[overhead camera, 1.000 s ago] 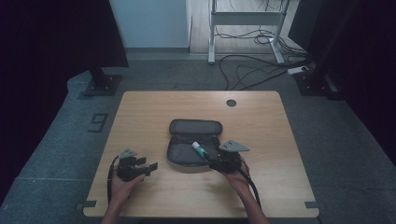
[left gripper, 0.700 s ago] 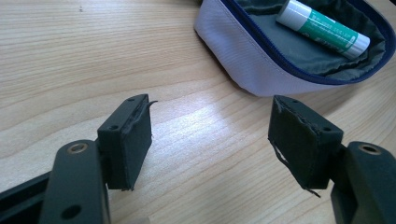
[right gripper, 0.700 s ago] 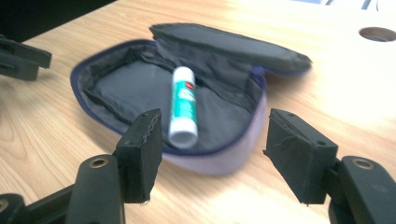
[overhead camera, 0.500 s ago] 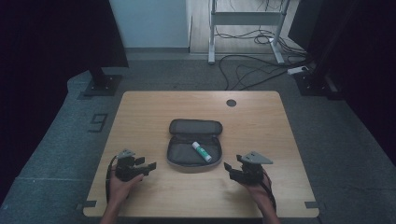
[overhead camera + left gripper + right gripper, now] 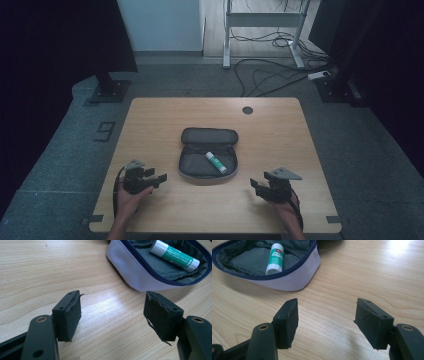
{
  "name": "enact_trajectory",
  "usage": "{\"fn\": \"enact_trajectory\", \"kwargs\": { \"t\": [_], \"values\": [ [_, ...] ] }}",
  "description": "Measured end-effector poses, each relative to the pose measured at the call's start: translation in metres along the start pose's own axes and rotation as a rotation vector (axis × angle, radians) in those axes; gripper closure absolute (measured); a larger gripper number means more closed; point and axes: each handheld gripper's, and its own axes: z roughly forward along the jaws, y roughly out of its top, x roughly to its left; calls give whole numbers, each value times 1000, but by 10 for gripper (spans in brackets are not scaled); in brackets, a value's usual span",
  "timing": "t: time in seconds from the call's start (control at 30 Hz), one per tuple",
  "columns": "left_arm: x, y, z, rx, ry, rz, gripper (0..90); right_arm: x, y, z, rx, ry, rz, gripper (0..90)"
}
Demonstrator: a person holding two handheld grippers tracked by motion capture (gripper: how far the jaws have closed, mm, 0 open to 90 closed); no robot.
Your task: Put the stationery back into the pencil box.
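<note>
My right tool [image 5: 263, 187] has pulled back from the pouch [image 5: 208, 159] to about four o'clock, jaws apart and empty. The glue stick [image 5: 216, 162] lies inside the open pouch at desk [image 5: 280, 125] centre; I judge placement done. Left tool [image 5: 154, 178] rests open at eight o'clock.

Your right claw [image 5: 256, 185] has pulled back from the open pouch [image 5: 200, 167] to the table's [image 5: 280, 130] near right edge, jaws apart and empty (the glue stick [image 5: 216, 162] it held over the pouch now lies inside it).
</note>
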Motion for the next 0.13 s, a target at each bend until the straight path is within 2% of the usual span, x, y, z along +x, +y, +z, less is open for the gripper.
{"fn": "enact_trajectory", "kwargs": {
  "t": [0.13],
  "values": [
    [0,0,0,1,1,-1,305,-1,-1,2,11,-7,1,344]
  ]
}}
